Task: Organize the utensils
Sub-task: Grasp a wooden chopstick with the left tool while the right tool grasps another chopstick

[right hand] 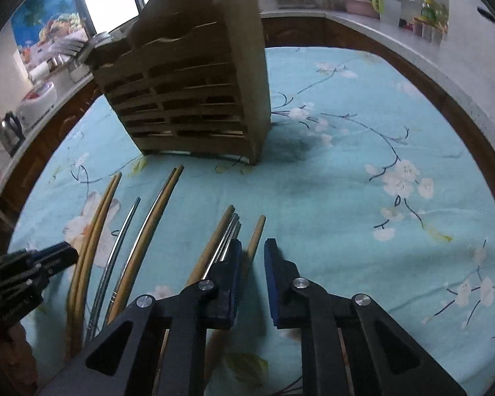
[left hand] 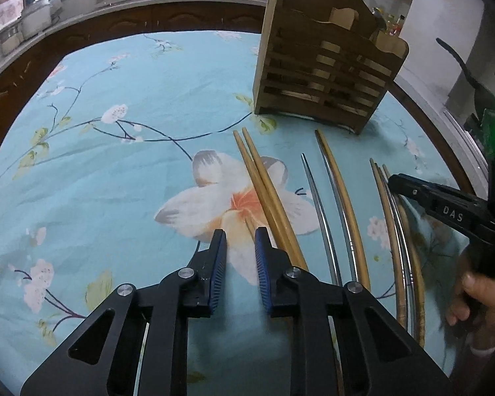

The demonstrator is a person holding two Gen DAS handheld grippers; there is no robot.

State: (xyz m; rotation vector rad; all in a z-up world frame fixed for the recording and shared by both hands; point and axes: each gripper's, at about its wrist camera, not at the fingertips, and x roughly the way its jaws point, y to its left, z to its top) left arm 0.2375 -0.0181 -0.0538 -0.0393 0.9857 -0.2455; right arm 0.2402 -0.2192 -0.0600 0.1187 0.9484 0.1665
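Several chopsticks lie on the floral blue cloth (left hand: 115,171) in front of a slatted wooden utensil holder (left hand: 326,66), which also shows in the right wrist view (right hand: 194,99). A wooden pair (left hand: 267,194) lies just right of my left gripper (left hand: 241,234), which is open and empty above the cloth. A metal chopstick (left hand: 320,211) and a wooden one (left hand: 343,204) lie further right. My right gripper (right hand: 252,247) is open, with one wooden chopstick (right hand: 255,237) between its fingers. A mixed bundle (right hand: 221,241) lies under its left finger.
Kitchen counters with a kettle (right hand: 10,132), jars and bowls ring the table behind the holder. The person's hand (left hand: 478,300) holds the right gripper at the right edge of the left wrist view.
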